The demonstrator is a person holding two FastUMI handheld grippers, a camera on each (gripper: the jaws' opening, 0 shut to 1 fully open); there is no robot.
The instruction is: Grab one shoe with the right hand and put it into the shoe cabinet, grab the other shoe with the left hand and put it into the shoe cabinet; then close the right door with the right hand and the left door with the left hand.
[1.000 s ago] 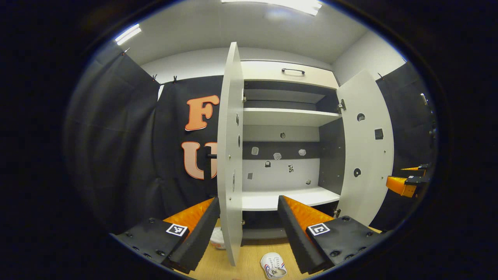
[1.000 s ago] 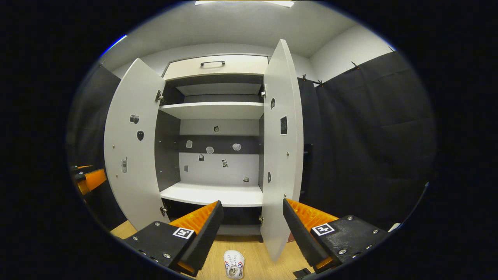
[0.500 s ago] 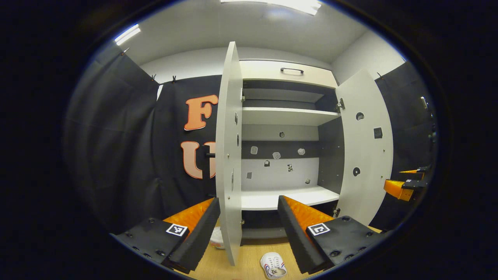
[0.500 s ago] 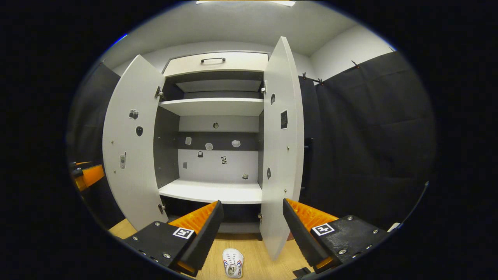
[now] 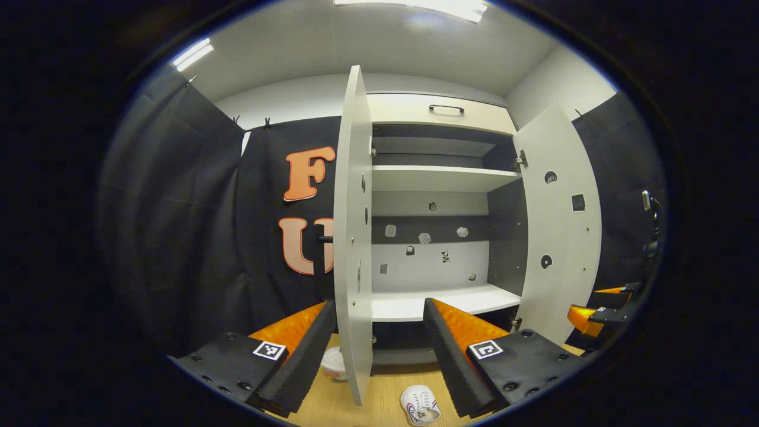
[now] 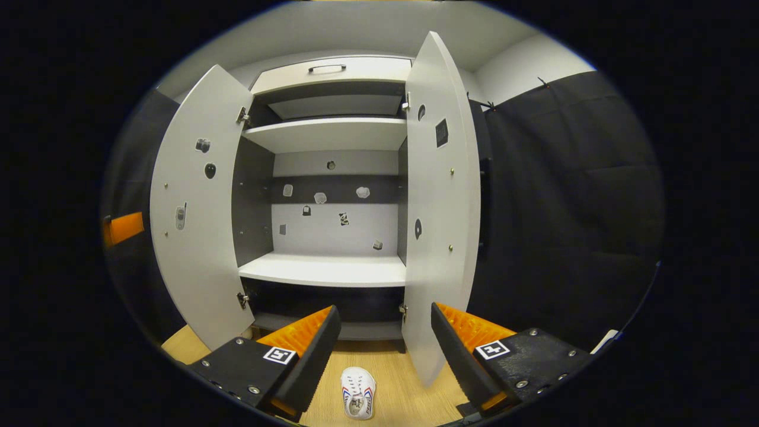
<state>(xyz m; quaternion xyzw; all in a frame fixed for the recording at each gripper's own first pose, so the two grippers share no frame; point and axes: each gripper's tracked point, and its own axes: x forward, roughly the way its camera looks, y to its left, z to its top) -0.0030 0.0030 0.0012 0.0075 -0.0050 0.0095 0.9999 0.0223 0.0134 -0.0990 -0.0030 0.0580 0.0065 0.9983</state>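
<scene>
The shoe cabinet stands in front of me with both doors swung out and bare shelves. A white shoe lies on the wooden floor before it, toe towards me, and a second white shoe peeks out from behind the left door. My left gripper hangs open above the floor, straddling that door's edge in the left gripper view. My right gripper is open too, with the white shoe low between its fingers and some way off. The right gripper also appears at the far right beyond the right door.
In the right gripper view the right door juts out close by and the left door stands wide. A drawer with a dark handle tops the cabinet. Black cloth walls hang on both sides. Wooden floor lies before the cabinet.
My right gripper has dipped downward, so the cabinet sits higher in its view and the shoe shows more fully. In the left gripper view it has sunk lower. The left gripper barely moved.
</scene>
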